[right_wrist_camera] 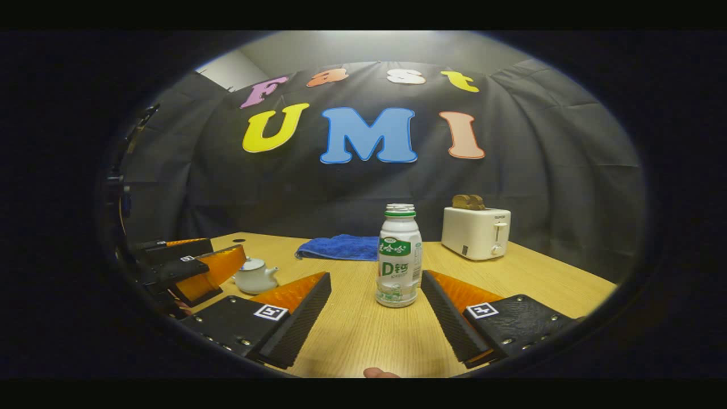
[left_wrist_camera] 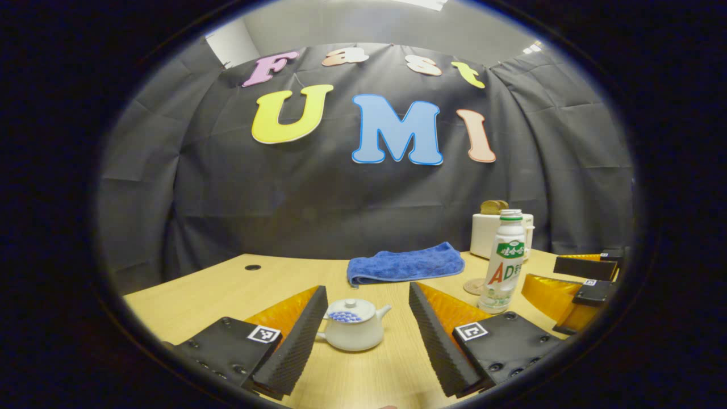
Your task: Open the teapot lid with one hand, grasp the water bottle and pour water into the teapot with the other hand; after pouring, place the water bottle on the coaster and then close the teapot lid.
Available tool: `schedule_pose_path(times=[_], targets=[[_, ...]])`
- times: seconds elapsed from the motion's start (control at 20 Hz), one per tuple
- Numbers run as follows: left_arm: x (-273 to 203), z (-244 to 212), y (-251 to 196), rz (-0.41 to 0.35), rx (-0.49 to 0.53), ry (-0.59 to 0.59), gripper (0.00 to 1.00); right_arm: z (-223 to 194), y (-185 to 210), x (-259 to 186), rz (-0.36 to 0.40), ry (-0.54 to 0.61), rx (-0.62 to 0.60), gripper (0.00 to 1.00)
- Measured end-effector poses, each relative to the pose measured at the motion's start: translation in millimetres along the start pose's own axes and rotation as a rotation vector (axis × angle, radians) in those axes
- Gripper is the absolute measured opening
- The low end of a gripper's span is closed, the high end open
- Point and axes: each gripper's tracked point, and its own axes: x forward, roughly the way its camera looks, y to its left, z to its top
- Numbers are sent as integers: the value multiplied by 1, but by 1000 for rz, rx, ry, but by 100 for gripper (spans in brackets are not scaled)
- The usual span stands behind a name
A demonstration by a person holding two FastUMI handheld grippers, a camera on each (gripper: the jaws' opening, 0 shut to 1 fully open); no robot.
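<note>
On the wooden table (left_wrist_camera: 227,284), the teapot (left_wrist_camera: 353,326) serves as the anchor for everything else. It stands upright with its lid (left_wrist_camera: 347,311) seated and its spout turned toward the water bottle (left_wrist_camera: 503,261), which stands upright a little beyond and to the spout side. Just behind the bottle, partly hidden by it, lies what looks like the round coaster (left_wrist_camera: 471,286). Farther back from the teapot rests a folded blue towel (left_wrist_camera: 404,263), and past the bottle a white toaster (left_wrist_camera: 488,234) with bread in its slots.

The left gripper (left_wrist_camera: 360,318) has its fingers spread wide, one on each side of the teapot without touching it. In the right gripper view, the right gripper (right_wrist_camera: 376,295) is likewise wide apart and holding nothing, lined up with the bottle, which stands between and just ahead of its fingertips.

The step in hand appears to be the approach: lid first, bottle after. To do it well, the left gripper should probably rise and centre on the small knob atop the lid rather than the pot's body, closing gently and lifting straight up so the teapot does not tip or slide. The right gripper would do best to grip the bottle's middle, squarely, keeping it upright until it is over the opening. The bottle's top looks uncapped, so any tilt risks a spill.
</note>
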Motion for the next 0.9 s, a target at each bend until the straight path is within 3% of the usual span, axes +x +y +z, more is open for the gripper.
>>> schedule_pose_path(times=[0.2, 0.25, 0.55, 0.6, 0.85, 0.9], targets=[[20, -6, 8, 12, -12, 20, 96, 6, -6, 6, -11, -10, 5, 98], [27, -6, 11, 16, 2, 20, 100, 5, -6, 7, -12, -9, 5, 98], [63, -24, 25, 25, 2, 75, 96, -1, -9, 10, -14, 9, 16, 98], [66, -27, 25, 21, 0, 82, 100, -1, -11, 10, -18, 9, 18, 98], [78, -26, 30, 33, 25, 81, 90, -2, -13, 10, -24, 6, 26, 98], [78, -26, 31, 35, 20, 81, 80, -2, -13, 10, -22, 9, 24, 98]])
